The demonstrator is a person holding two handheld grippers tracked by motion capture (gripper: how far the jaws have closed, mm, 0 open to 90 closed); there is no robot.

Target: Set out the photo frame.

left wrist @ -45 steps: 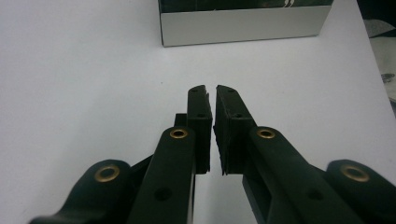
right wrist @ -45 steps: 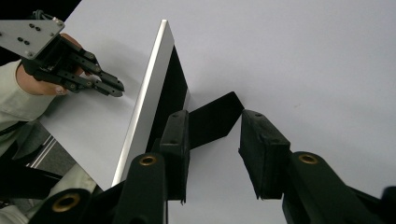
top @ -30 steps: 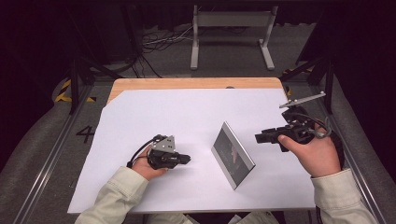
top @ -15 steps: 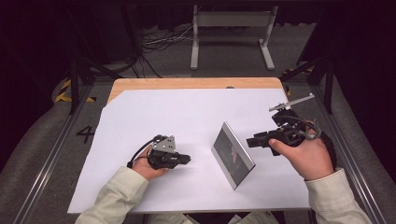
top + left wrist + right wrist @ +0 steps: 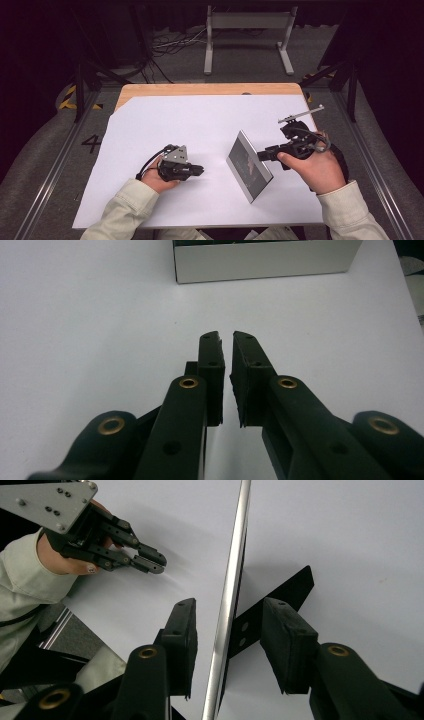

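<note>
A silver-edged picture frame (image 5: 248, 167) stands tilted on its black back strut (image 5: 280, 600) on the white sheet (image 5: 200, 120), right of centre. My right gripper (image 5: 262, 155) reaches in from the right and is open, one jaw on each side of the frame's thin metal edge (image 5: 235, 555), with neither pad touching it. My left gripper (image 5: 200, 170) lies on the sheet left of the frame and points at it. In the left gripper view its jaws (image 5: 226, 335) stand a narrow slit apart with nothing between them, and the frame's lower edge (image 5: 265, 262) is ahead.
The white sheet covers most of a wooden tabletop (image 5: 200, 89), which shows as a strip at the far edge. Metal rails (image 5: 55, 165) run along both sides of the table. A grey stand (image 5: 247, 30) and cables are on the floor beyond.
My right gripper has moved left and slightly down, from beside the frame to around its right edge. The left gripper and the frame have stayed put.
</note>
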